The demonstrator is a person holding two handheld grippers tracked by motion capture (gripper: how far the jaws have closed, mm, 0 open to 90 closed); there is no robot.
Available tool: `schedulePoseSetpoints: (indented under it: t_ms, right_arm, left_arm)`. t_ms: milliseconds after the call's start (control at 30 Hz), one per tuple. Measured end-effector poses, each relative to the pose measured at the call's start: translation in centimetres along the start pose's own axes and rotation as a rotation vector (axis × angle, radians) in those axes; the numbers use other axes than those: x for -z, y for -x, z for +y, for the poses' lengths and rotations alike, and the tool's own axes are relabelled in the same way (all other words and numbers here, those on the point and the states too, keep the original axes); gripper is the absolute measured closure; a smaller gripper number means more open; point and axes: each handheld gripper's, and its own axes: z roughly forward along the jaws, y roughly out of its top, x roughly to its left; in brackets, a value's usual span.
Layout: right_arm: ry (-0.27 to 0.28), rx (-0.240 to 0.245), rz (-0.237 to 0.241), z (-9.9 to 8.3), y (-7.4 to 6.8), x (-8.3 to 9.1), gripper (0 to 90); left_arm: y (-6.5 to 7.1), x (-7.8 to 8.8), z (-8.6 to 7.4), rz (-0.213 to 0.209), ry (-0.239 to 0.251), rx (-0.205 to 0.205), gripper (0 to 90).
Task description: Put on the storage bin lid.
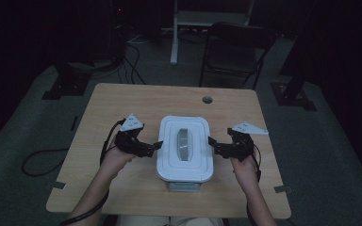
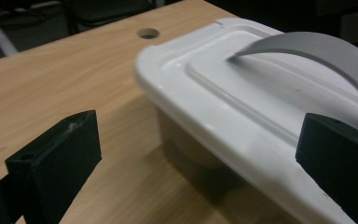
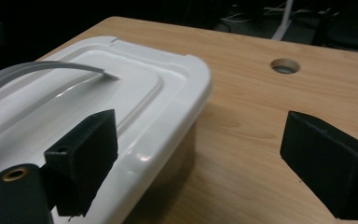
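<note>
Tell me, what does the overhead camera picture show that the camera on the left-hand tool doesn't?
The high view alone takes in the whole scene: the person's forearms, both hands, the left gripper and right gripper open on either side of the box, the chair behind the table, and cables on the floor. The left gripper view alone gives a close look along its own open black jaws at the lid's rim and the box wall beneath it. Both show the white lidded box with its grey handle, the wooden table and the round hole in it.
</note>
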Motion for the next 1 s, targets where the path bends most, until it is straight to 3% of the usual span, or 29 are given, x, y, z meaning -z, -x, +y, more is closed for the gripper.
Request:
schedulePoseSetpoints:
  t_ms: [200,400,733,833,1000]
  right_arm:
    - [-0.010,0.004,-0.068,-0.3,0.9,0.2,11.0]
    - [-0.007,-0.015,-0.084,-1.0,1.8,0.4,11.0]
    - [0.003,-0.016,-0.134,-2.2,2.6,0.3,11.0]
    - [0.009,-0.007,-0.171,-2.8,2.9,0.2,11.0]
    - [0.017,-0.018,-0.183,-3.5,3.5,0.2,11.0]
  left_arm:
    - [-1.5,0.8,-0.9,0.025,-0.007,0.017,0.9]
    - [-2.3,1.4,-1.8,0.040,-0.006,0.021,0.9]
    - [-3.8,1.9,-3.8,0.072,-0.010,0.064,0.9]
    - [-4.6,2.1,-4.6,0.087,-0.006,0.084,0.9]
    - [-5.6,2.2,-6.0,0.119,-0.018,0.120,0.9]
